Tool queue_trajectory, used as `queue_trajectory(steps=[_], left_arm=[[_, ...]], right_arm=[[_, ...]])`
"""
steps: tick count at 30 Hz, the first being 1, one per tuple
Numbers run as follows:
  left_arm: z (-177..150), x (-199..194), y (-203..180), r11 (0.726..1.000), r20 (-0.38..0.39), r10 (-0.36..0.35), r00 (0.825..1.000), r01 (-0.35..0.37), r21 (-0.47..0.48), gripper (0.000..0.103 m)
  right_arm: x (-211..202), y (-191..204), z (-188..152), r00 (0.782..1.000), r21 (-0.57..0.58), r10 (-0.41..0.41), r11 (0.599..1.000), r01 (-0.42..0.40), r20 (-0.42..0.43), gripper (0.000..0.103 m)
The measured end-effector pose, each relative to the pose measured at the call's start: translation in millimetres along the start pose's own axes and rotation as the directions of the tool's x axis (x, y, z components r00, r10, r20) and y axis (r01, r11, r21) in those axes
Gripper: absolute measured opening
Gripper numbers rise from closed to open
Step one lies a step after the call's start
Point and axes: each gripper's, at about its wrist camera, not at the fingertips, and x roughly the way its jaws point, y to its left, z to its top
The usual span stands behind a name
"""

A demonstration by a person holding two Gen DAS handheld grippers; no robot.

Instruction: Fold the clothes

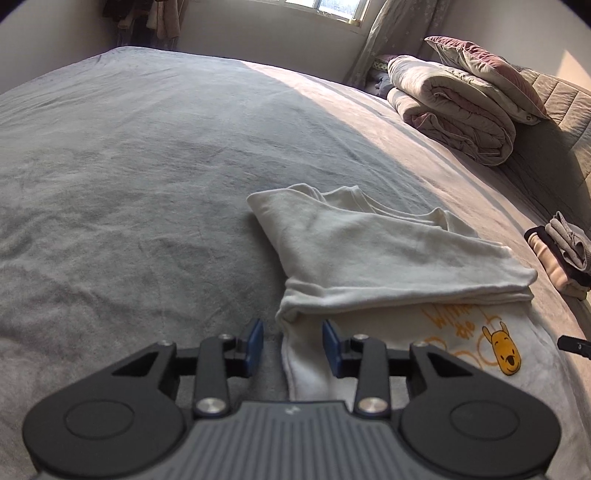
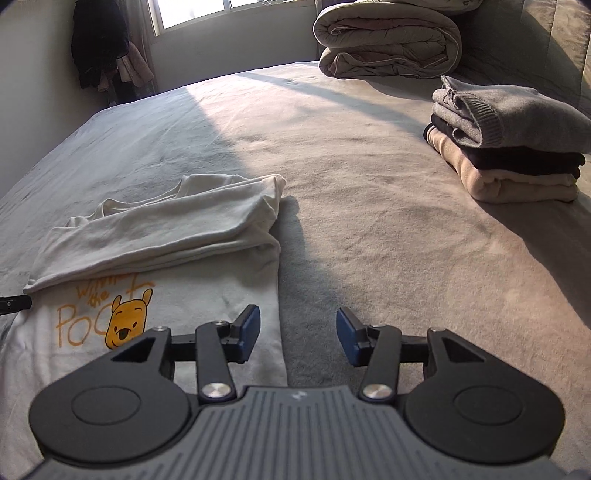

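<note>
- The white shirt (image 2: 155, 295) ran out of the right wrist view at the left and bottom; the gripper body covered its near hem.
- Folded cloth hid part of its orange lettering (image 1: 454, 317).
- The stack of folded clothes (image 1: 565, 254) was cut by the left wrist view's right edge.
- The rolled quilt (image 2: 388, 40) was cropped at the top.

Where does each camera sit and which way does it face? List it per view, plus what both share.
Left wrist: rides on the left gripper, looking forward and down across the bed at the left edge of the white shirt; only its own open fingers show.
Right wrist: rides on the right gripper, looking forward and down at the shirt's right edge, with the stack of folded clothes to its right; only its own open fingers show.
Shared: the shirt, the bed, the stack, the rolled quilt and the window.
</note>
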Motion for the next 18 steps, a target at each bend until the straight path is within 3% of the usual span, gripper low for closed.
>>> queue_trajectory(steps=[7,11,18], left_arm=[[-14,-17,-5,0.999,-0.052,-0.003,0.999,0.005,0.047,0.035],[-29,-37,-9,0.999,-0.111,-0.022,0.994,0.027,0.041,0.035],[-63,-75,-9,0.994,-0.245,-0.110,0.963,0.108,-0.024,0.036]], right_arm=[[-27,0,-43,0.998,-0.094,-0.003,0.996,-0.003,-0.064,0.052],[-40,-8,-54,0.992,-0.053,0.043,0.997,-0.049,-0.116,0.052],[-59,-30,-67,0.944,0.079,0.193,0.981,-0.178,-0.266,0.052]])
